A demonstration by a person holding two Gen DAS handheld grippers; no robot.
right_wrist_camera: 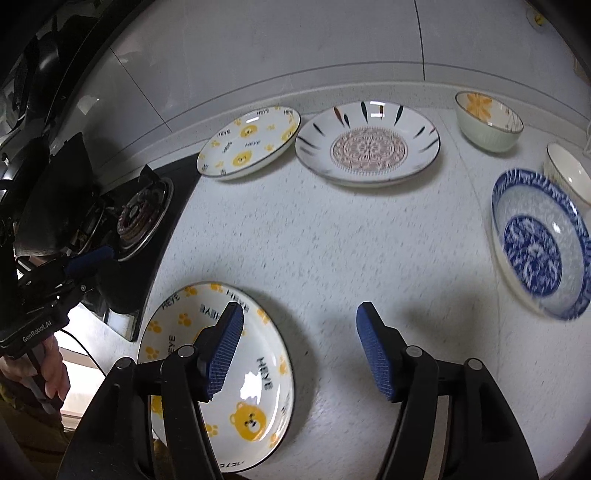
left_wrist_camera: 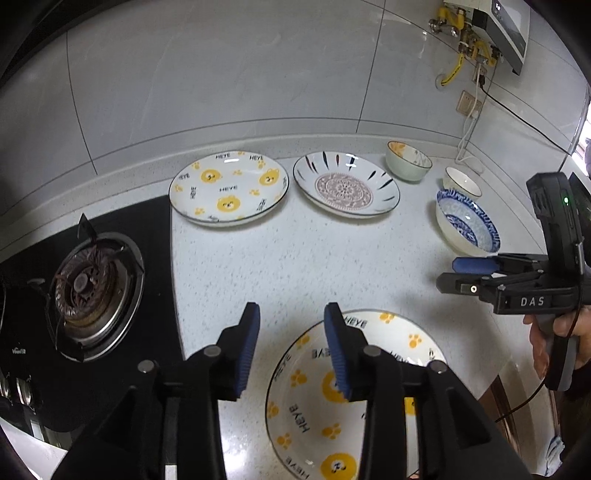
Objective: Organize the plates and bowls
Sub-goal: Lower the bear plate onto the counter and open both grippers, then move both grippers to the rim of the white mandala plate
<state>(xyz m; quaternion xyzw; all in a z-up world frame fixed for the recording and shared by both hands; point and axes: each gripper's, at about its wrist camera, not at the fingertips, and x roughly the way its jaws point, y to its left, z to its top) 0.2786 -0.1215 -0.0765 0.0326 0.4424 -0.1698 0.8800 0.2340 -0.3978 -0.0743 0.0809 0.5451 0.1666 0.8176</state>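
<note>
A bear-print plate [left_wrist_camera: 373, 391] [right_wrist_camera: 255, 373] lies near the counter's front edge. A second bear-print plate [left_wrist_camera: 229, 186] [right_wrist_camera: 249, 142] and a mandala plate [left_wrist_camera: 345, 186] [right_wrist_camera: 367, 144] lie at the back. A pale green bowl [left_wrist_camera: 408, 160] [right_wrist_camera: 487, 123], a small white bowl [left_wrist_camera: 461, 182] [right_wrist_camera: 569, 173] and a blue-patterned bowl [left_wrist_camera: 467, 221] [right_wrist_camera: 539, 240] stand at the right. My left gripper [left_wrist_camera: 291, 347] is open and empty, its right finger over the near plate's left part. My right gripper [right_wrist_camera: 299, 350] [left_wrist_camera: 448, 275] is open and empty, above the counter just right of the near plate.
A black gas hob with a burner [left_wrist_camera: 92, 291] [right_wrist_camera: 142, 219] takes the counter's left side. A tiled wall [left_wrist_camera: 221, 74] runs behind. A water heater with pipes [left_wrist_camera: 491, 33] and a wall socket with cables [left_wrist_camera: 469, 105] are at the upper right.
</note>
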